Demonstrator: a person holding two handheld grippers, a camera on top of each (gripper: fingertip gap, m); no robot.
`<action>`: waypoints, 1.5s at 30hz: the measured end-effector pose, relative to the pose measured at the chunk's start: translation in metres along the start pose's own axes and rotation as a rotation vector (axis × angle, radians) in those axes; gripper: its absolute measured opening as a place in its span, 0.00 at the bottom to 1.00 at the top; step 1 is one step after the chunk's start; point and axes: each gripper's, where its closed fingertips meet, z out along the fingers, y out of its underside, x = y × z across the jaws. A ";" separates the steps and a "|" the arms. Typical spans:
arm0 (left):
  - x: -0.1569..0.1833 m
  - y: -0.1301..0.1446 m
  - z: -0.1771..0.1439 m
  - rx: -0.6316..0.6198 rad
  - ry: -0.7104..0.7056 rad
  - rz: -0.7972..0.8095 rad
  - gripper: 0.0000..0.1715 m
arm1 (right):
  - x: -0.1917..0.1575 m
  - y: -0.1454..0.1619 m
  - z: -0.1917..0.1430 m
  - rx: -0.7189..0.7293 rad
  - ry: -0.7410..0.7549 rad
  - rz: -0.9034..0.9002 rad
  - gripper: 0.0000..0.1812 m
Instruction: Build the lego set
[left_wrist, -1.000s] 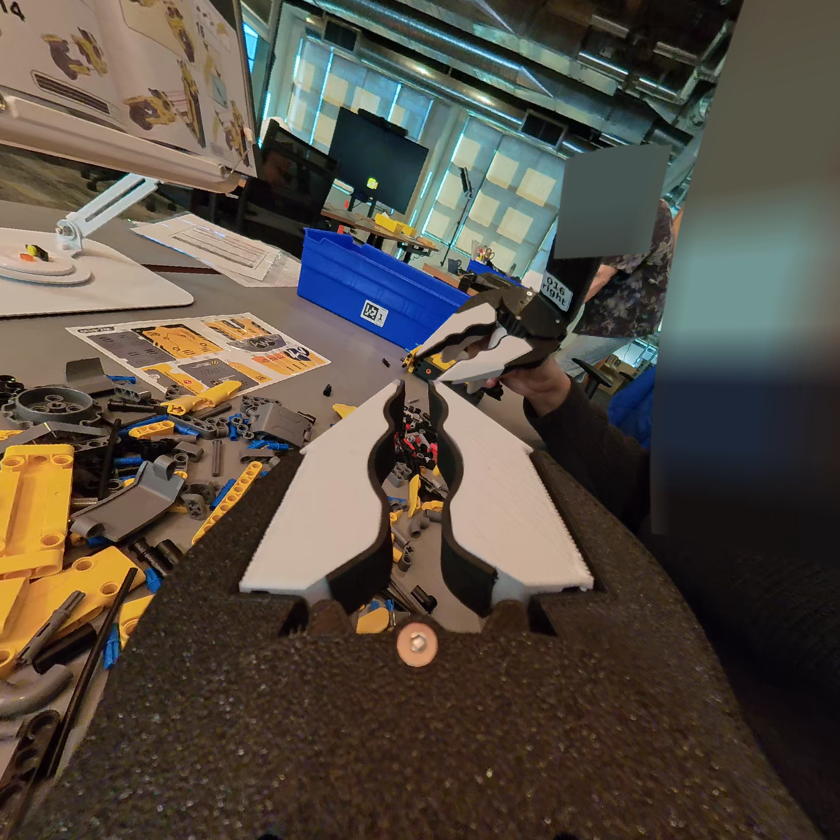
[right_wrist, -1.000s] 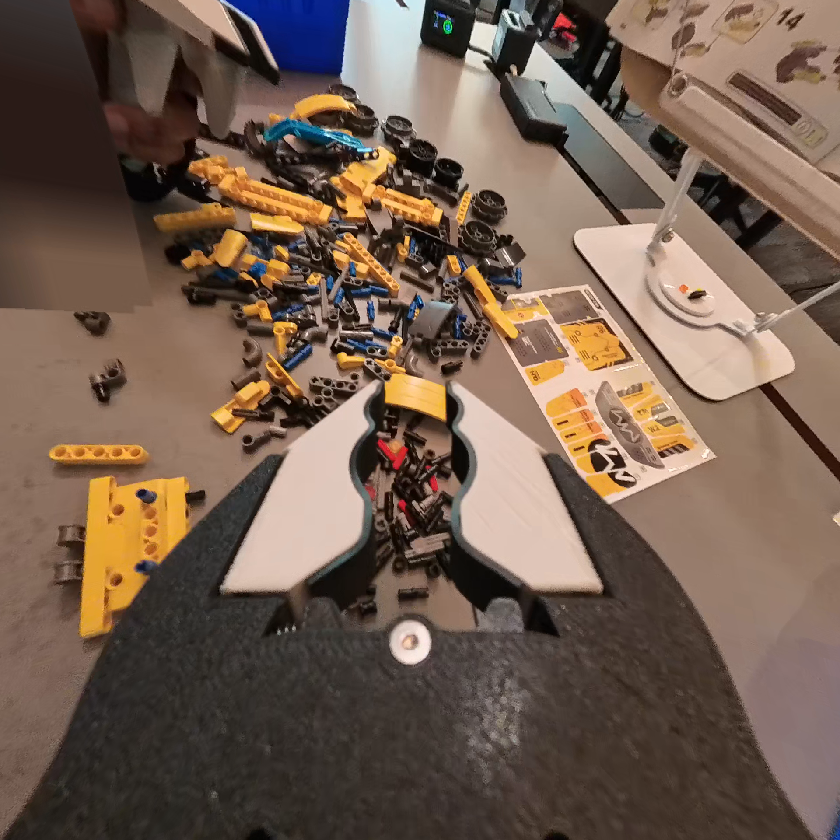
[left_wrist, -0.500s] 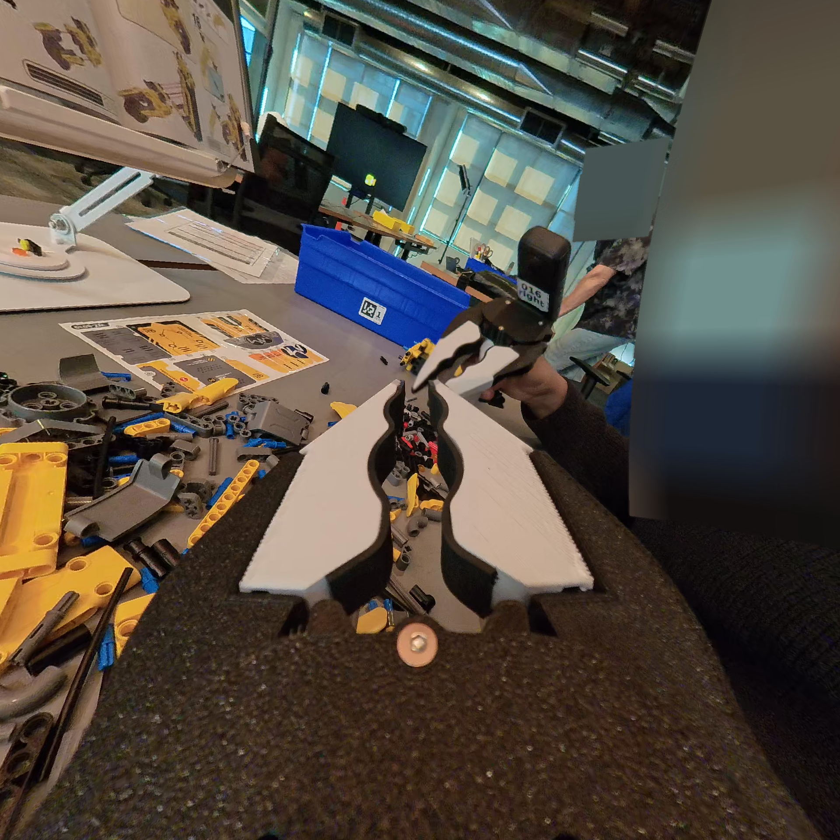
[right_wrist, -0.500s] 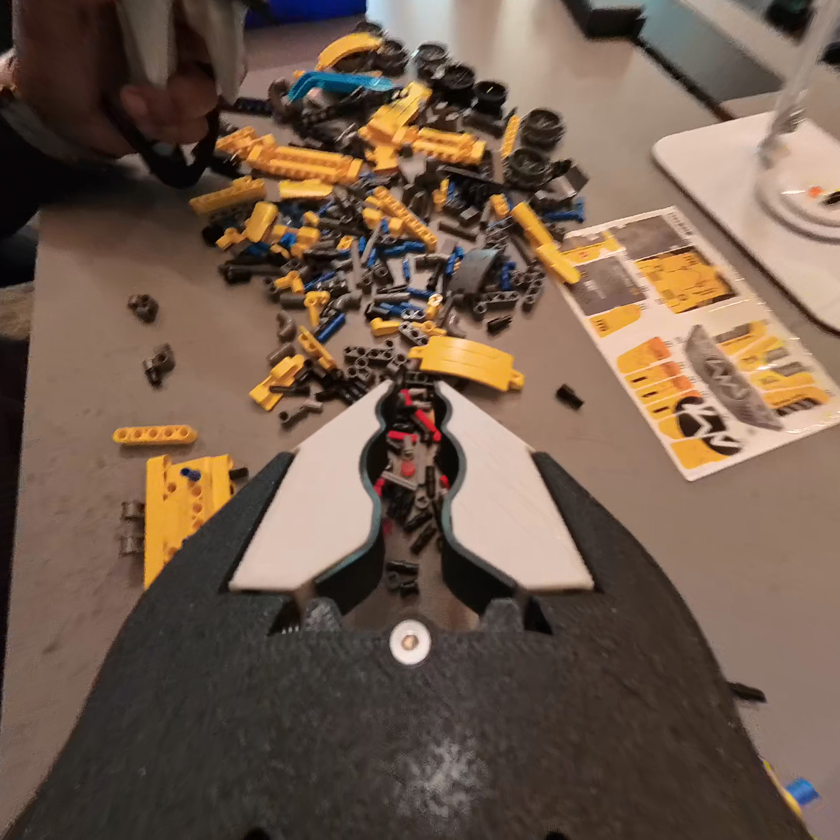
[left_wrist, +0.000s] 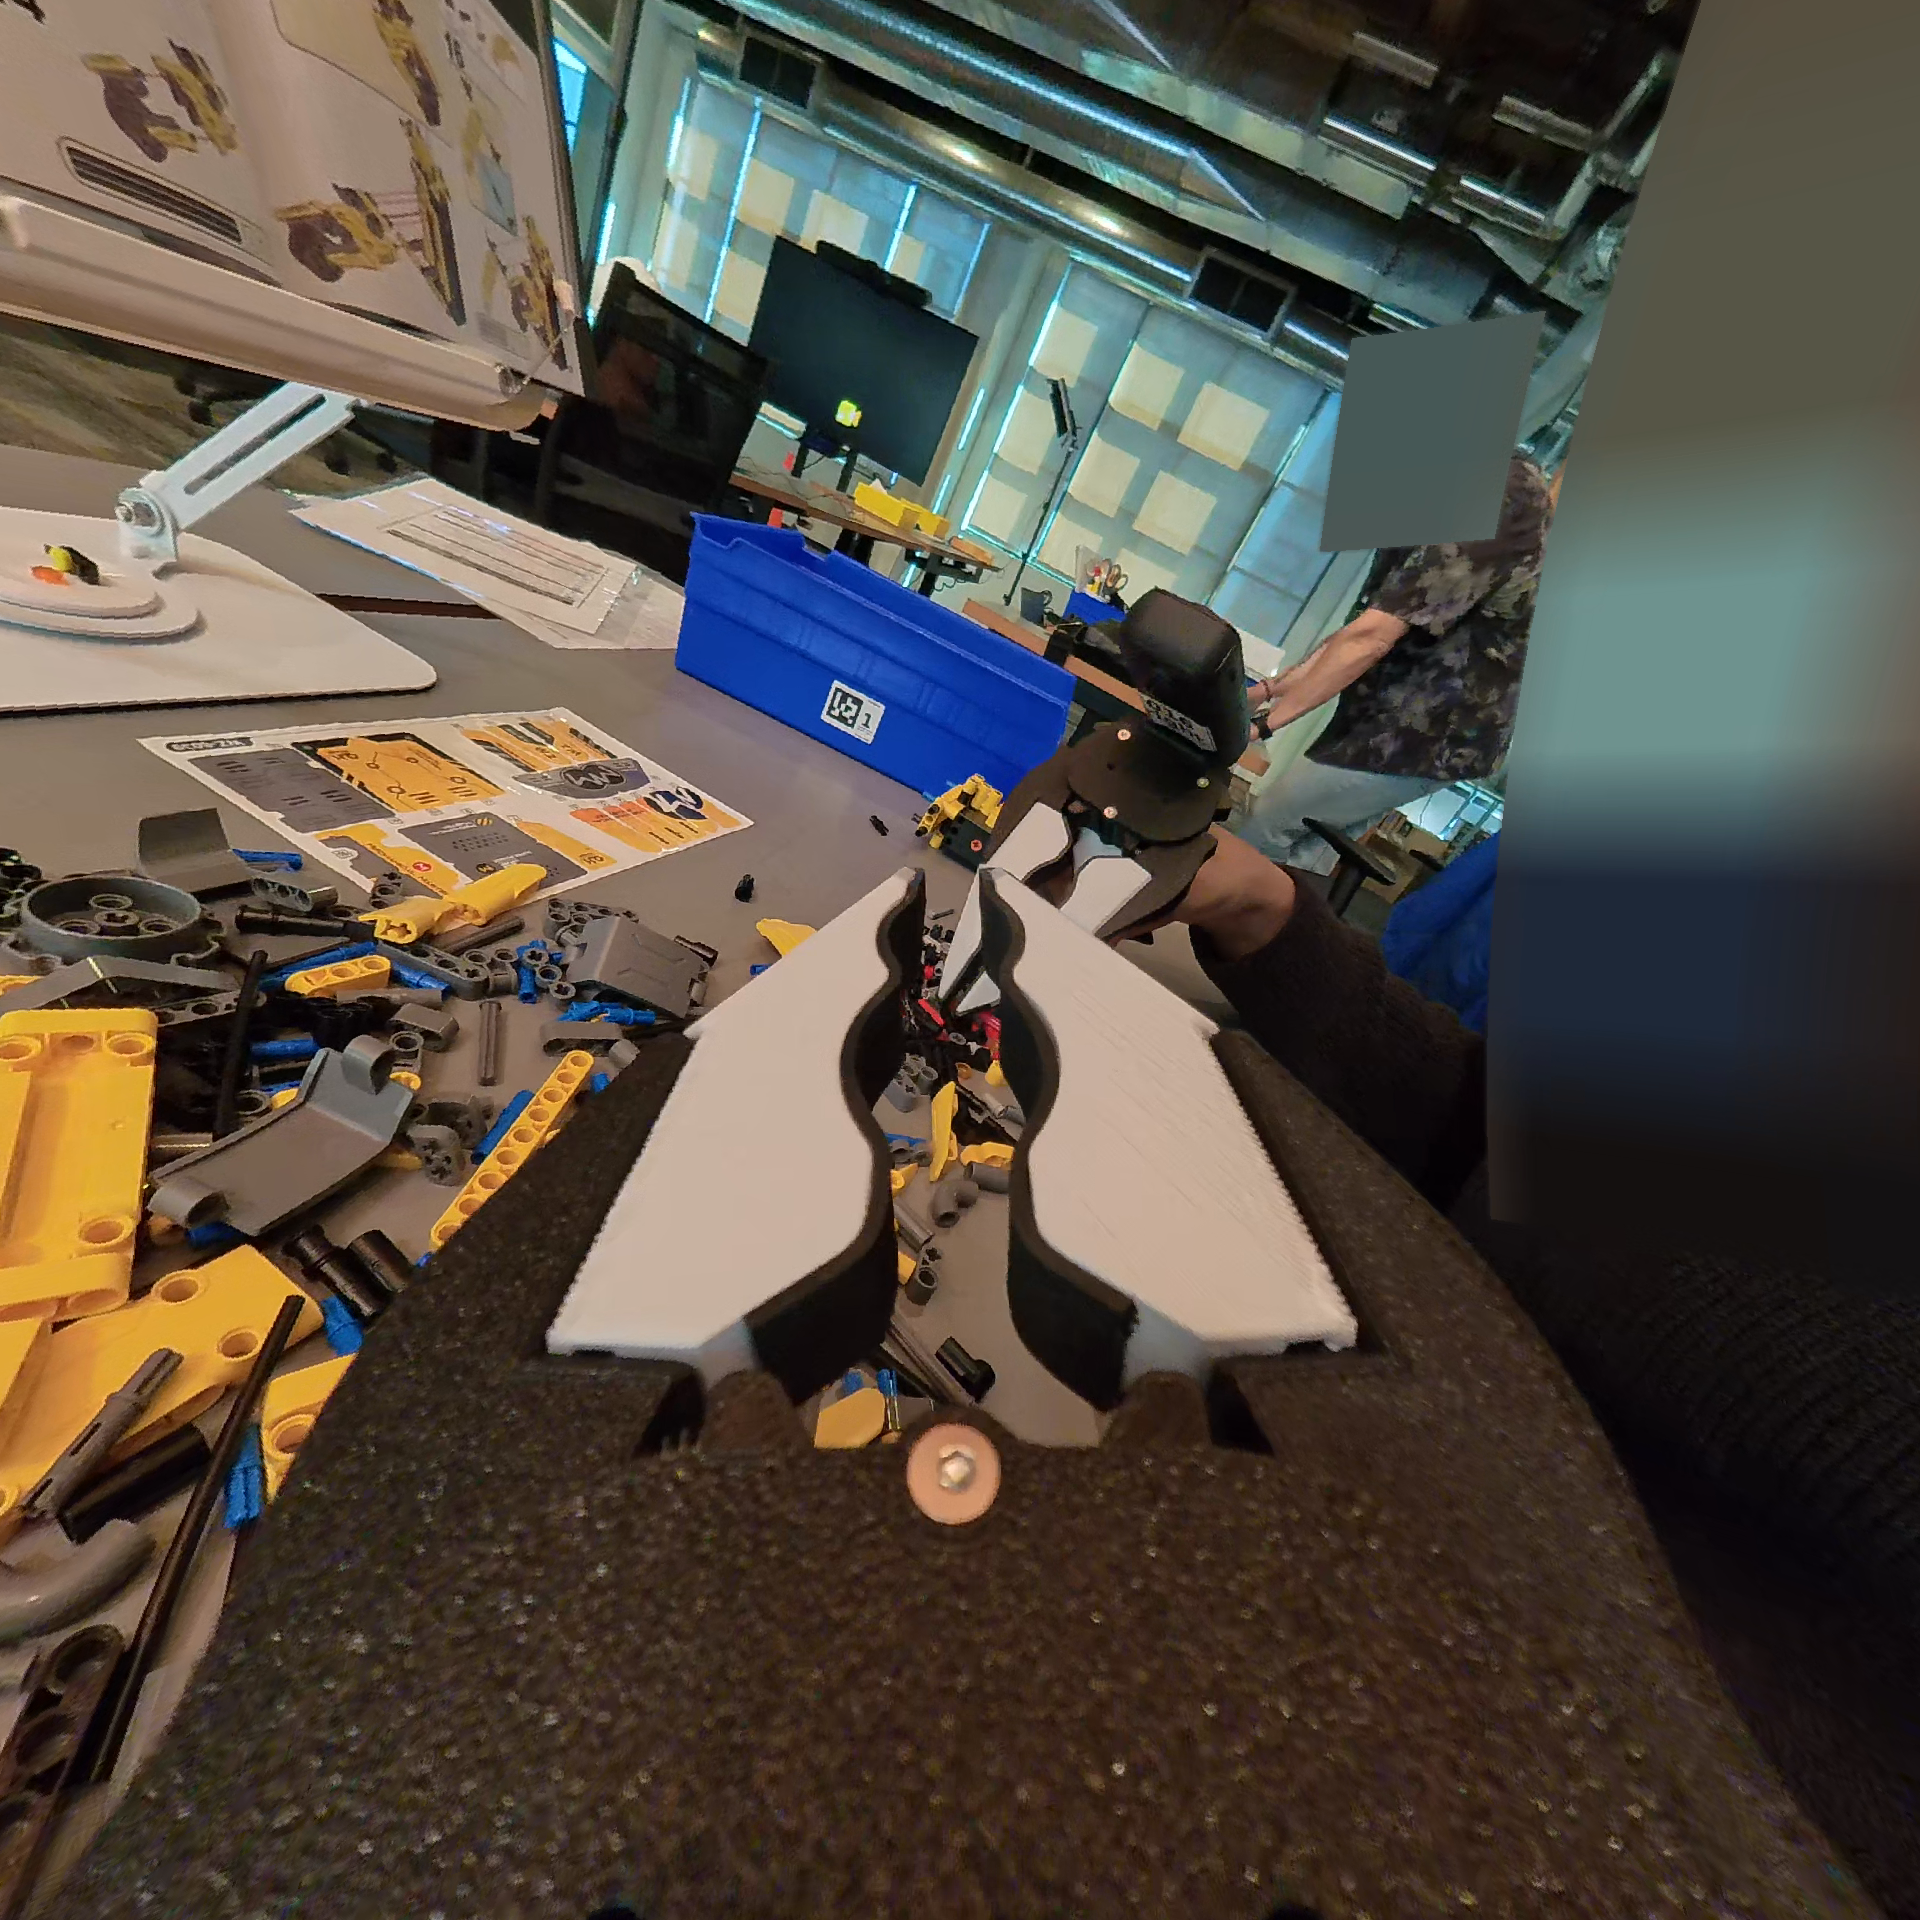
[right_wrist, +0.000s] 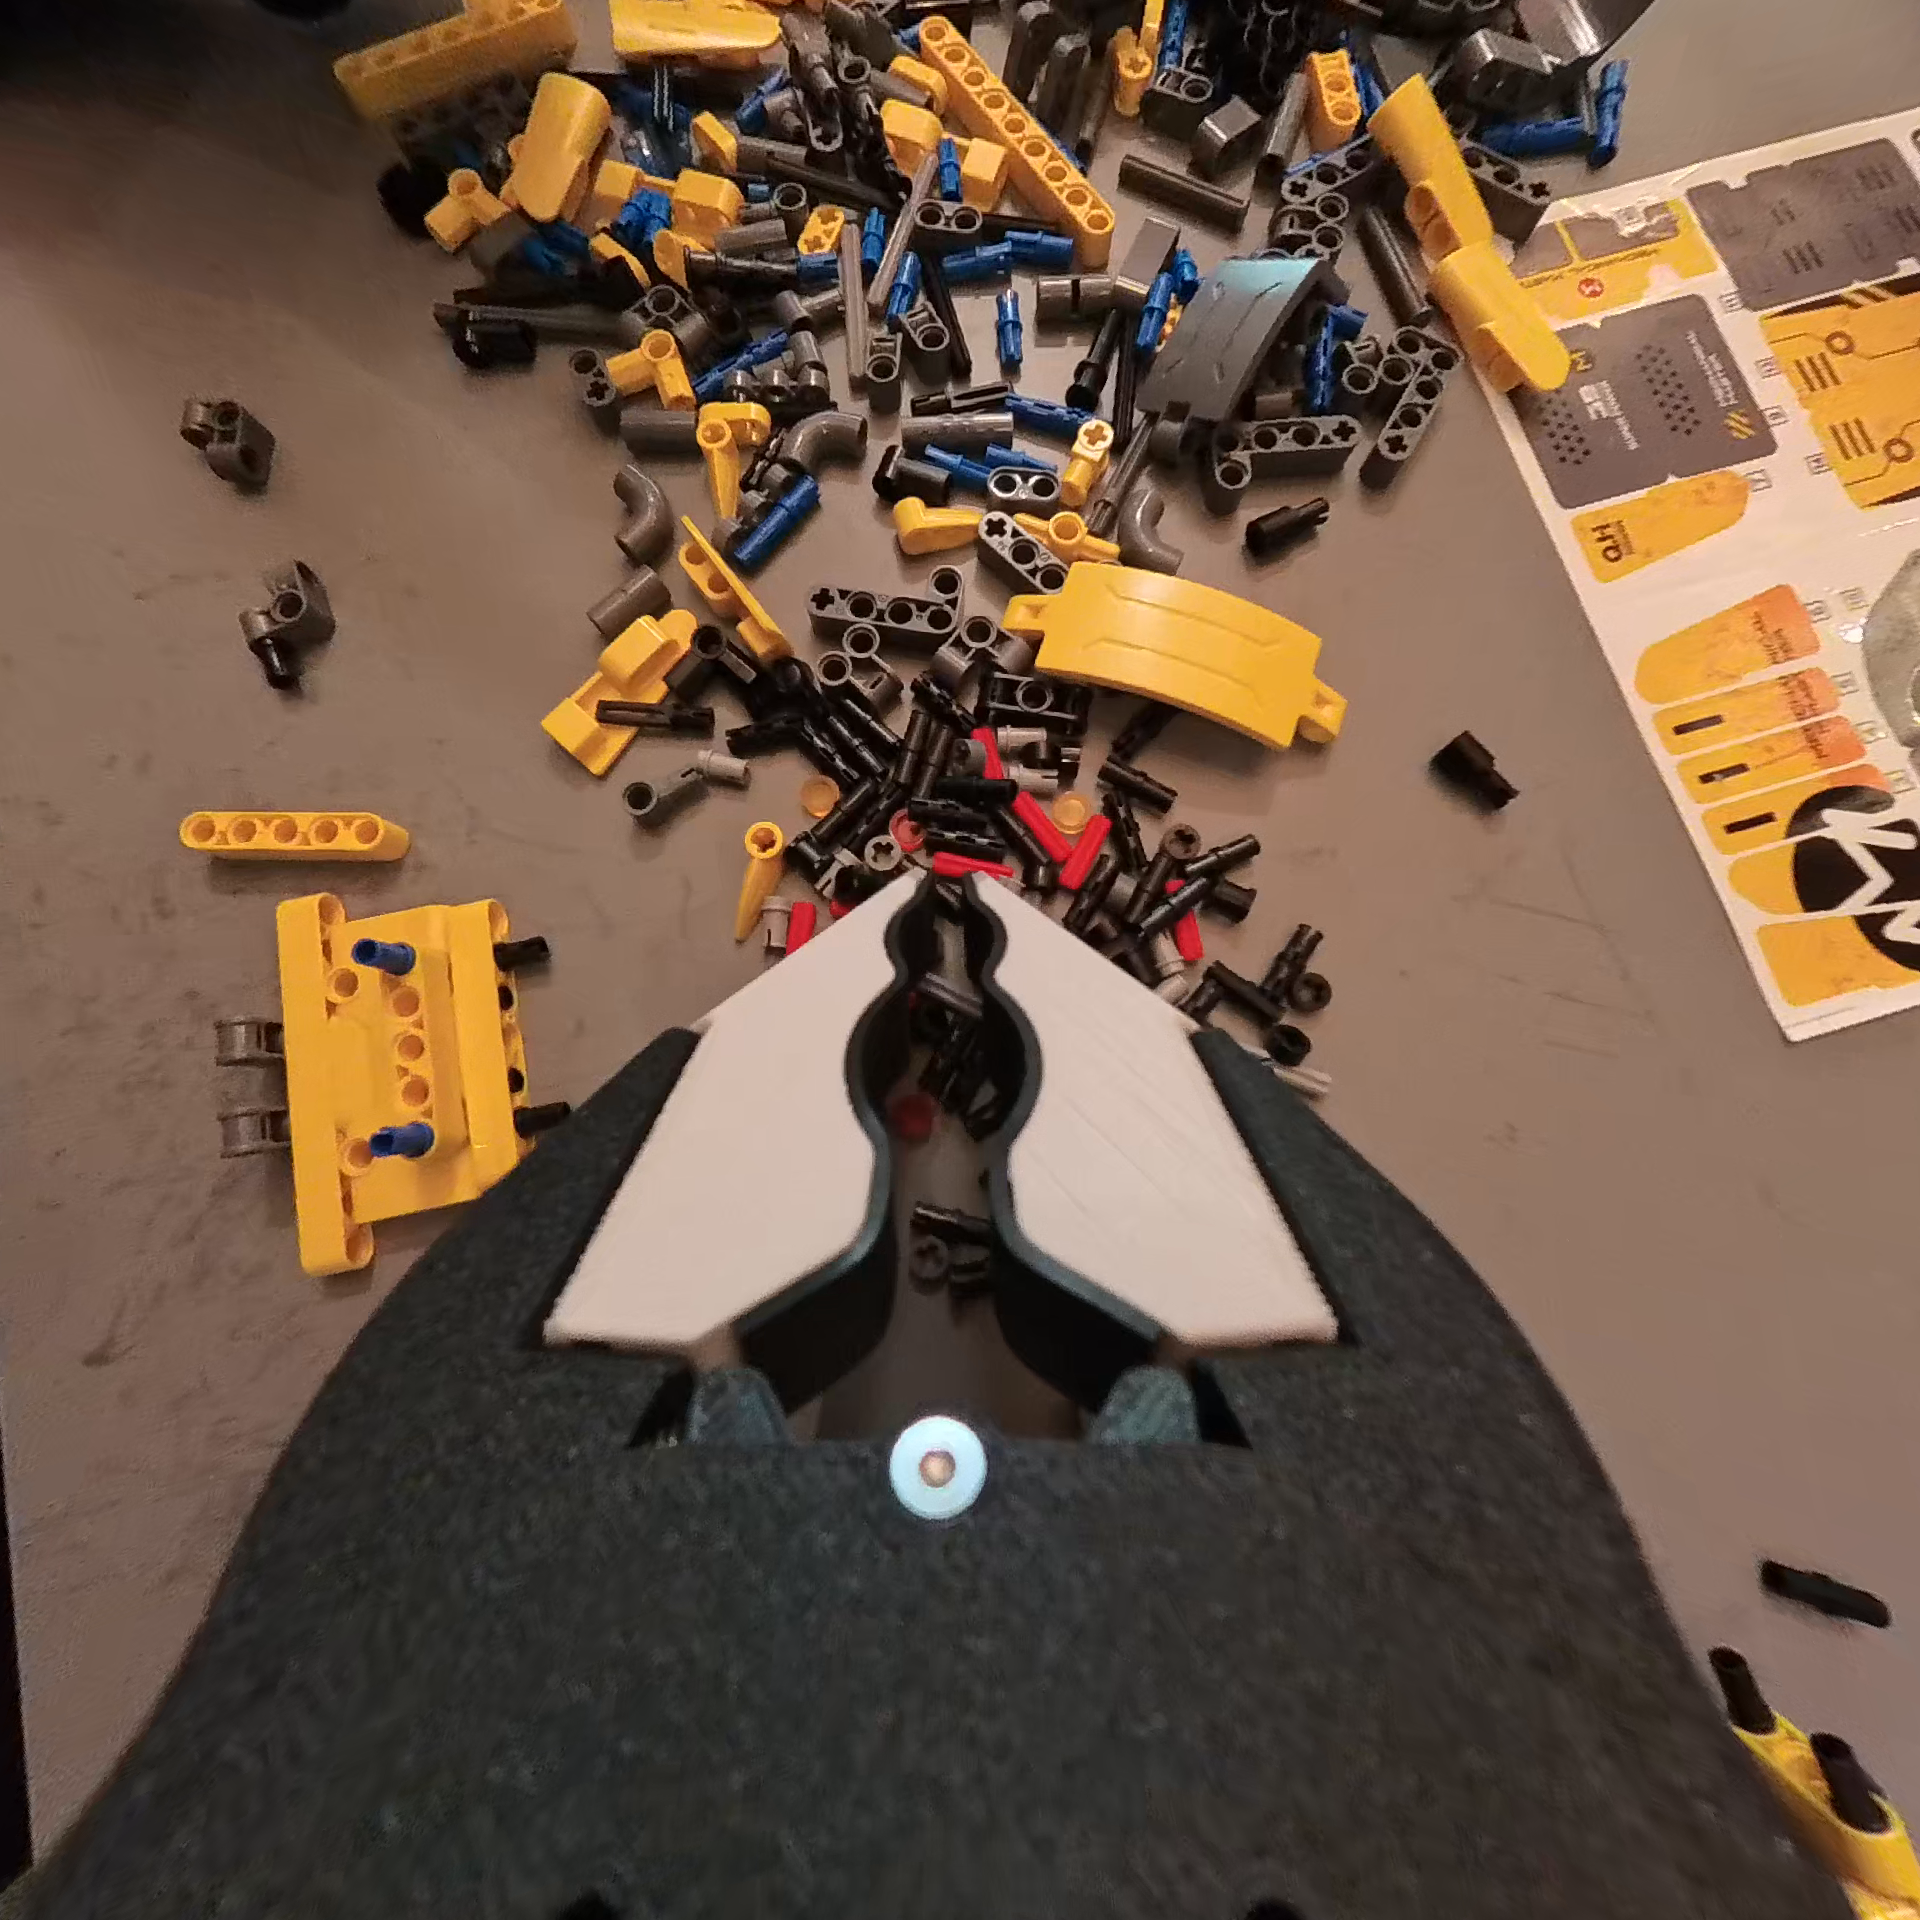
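Note:
My right gripper (right_wrist: 945, 881) points down into a pile of small black and red pins (right_wrist: 997, 831) on the grey table (right_wrist: 1455, 1143). Its jaws are almost closed, with a narrow gap at the tips. Whether they pinch a pin is hidden. A curved yellow panel (right_wrist: 1174, 644) lies just beyond the pile. My left gripper (left_wrist: 953, 881) hovers low over the same pile (left_wrist: 940, 1023), narrowly open and empty. It faces the right gripper (left_wrist: 971, 997), whose tips reach down just past its own. A hand (left_wrist: 1236, 904) holds the right gripper.
Loose yellow, grey, black and blue bricks (right_wrist: 935, 260) cover the table. A yellow beam assembly (right_wrist: 395, 1070) lies left of my right gripper, a sticker sheet (right_wrist: 1766, 623) to its right. A blue bin (left_wrist: 862, 665), a white book stand (left_wrist: 208, 644) and a person (left_wrist: 1423, 675) are behind. The grippers' ends are close to 20 centimetres from one another.
My right gripper has dropped forward onto the pin pile and its jaws have narrowed from wide open to nearly closed. My left gripper has barely moved.

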 end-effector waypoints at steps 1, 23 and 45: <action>0.000 0.000 0.000 0.001 0.001 0.000 0.06 | 0.000 0.000 0.000 0.000 -0.001 0.000 0.03; 0.001 0.003 0.001 -0.013 0.009 -0.013 0.06 | 0.000 -0.012 -0.006 0.064 0.001 -0.005 0.03; 0.054 0.050 0.061 -0.106 0.182 -0.258 0.06 | -0.059 -0.099 -0.040 0.496 0.318 -0.647 0.02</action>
